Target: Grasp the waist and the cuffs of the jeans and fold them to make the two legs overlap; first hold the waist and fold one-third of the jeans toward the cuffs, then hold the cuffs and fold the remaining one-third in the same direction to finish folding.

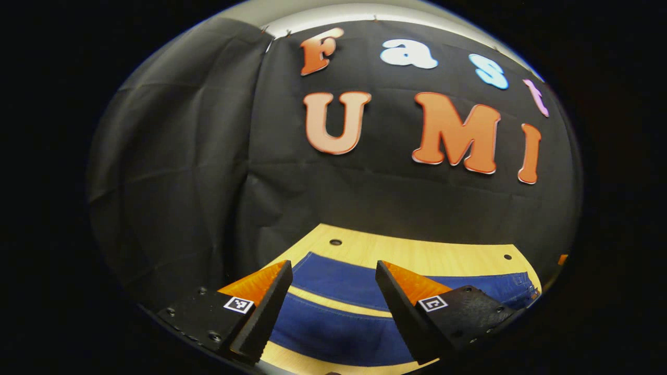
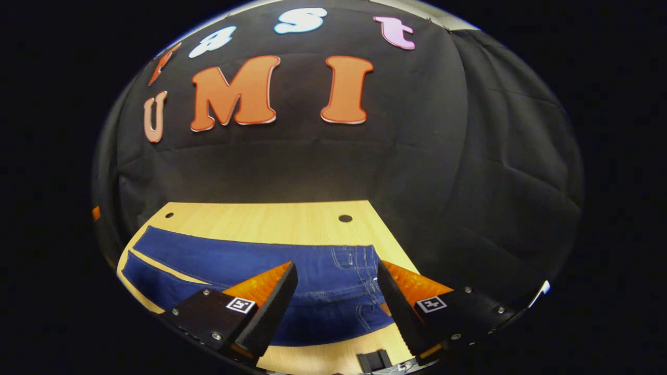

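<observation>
Dark blue jeans [image 1: 344, 284] lie flat and spread out on a light wooden table [image 1: 417, 255], the two legs side by side with a strip of table between them. My left gripper [image 1: 333, 271] hovers open above the leg end, nothing between its fingers. In the right gripper view the jeans [image 2: 250, 258] run leftward from the waist with its pockets [image 2: 349, 260]. My right gripper [image 2: 338, 271] hangs open over the waist area, holding nothing.
The table [image 2: 271, 216] has small round holes [image 2: 345, 218] near its far edge, one hole [image 1: 335, 242] also in the left gripper view. The black cloth wall stands right behind the table. A small dark object [image 2: 375, 360] lies at the near table edge.
</observation>
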### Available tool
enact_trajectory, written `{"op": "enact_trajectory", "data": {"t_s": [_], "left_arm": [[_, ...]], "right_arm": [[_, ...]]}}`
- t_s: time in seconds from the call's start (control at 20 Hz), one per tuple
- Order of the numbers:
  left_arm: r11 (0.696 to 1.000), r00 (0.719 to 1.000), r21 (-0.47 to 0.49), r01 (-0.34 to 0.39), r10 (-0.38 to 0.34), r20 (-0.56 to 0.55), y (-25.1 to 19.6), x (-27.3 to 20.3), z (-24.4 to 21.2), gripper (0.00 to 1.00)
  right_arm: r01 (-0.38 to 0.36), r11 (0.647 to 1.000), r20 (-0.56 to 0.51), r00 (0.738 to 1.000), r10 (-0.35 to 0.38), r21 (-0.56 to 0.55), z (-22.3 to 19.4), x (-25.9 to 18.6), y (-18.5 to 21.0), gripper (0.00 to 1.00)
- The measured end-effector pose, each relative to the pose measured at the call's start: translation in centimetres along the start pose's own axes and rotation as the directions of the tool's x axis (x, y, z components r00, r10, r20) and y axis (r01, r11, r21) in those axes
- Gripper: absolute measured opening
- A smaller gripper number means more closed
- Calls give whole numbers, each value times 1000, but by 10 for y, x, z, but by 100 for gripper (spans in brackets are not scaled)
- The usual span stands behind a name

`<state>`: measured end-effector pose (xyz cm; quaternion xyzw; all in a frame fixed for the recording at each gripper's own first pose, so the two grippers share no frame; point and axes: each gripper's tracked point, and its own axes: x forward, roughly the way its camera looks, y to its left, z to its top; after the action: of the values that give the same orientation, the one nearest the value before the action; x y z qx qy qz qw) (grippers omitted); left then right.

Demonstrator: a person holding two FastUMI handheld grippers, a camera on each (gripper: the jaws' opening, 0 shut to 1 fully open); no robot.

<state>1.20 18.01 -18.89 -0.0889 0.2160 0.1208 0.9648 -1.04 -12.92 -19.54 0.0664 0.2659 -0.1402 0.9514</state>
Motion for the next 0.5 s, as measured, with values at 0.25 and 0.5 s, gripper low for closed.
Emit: {"op": "enact_trajectory", "data": {"t_s": [0.25,0.5], "left_arm": [[983,983,-183,17,-50,-179,75,46,-55,97],[946,928,-320,-42,-82,-364,134,75,-115,97]], "right_arm": [[42,956,-178,984,11,289,-33,13,38,96],[104,946,-249,968,-25,307,-46,20,62,96]]}}
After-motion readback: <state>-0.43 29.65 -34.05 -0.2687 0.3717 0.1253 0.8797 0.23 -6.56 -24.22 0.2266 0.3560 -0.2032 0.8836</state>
